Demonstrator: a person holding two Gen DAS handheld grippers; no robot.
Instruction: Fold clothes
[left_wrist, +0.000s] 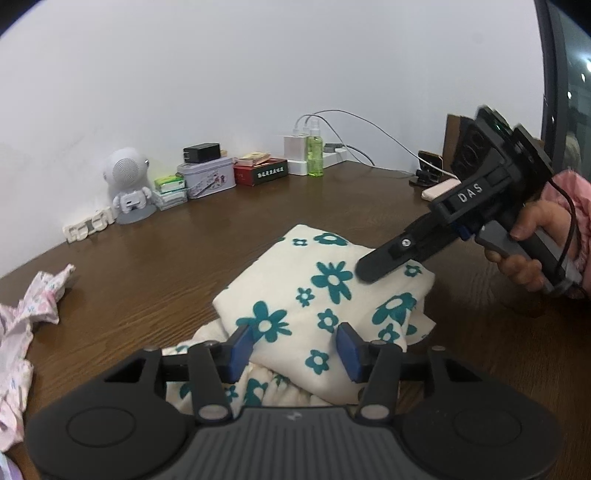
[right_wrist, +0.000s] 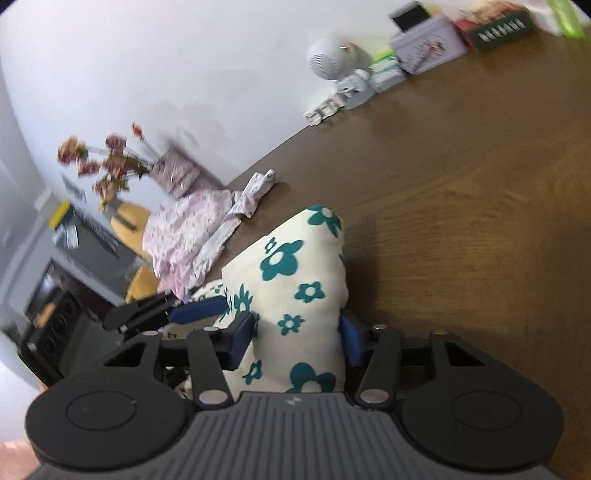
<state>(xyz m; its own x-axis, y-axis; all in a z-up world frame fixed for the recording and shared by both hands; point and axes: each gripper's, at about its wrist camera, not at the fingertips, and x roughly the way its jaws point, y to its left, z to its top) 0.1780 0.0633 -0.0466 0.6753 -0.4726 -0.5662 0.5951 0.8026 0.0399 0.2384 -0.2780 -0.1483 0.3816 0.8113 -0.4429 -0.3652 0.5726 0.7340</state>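
Our left wrist camera sits just behind the left gripper (left_wrist: 295, 347), angled down across the wooden table (left_wrist: 155, 273) toward the white wall, close over the floral garment (left_wrist: 314, 295). The right gripper (left_wrist: 373, 267) enters at 3 o'clock. Our right wrist camera looks along the right gripper (right_wrist: 299, 339), rolled so the table (right_wrist: 461, 221) tilts, with the same garment (right_wrist: 295, 280) near. Both views share it and the astronaut figure (left_wrist: 127, 184) (right_wrist: 330, 61).
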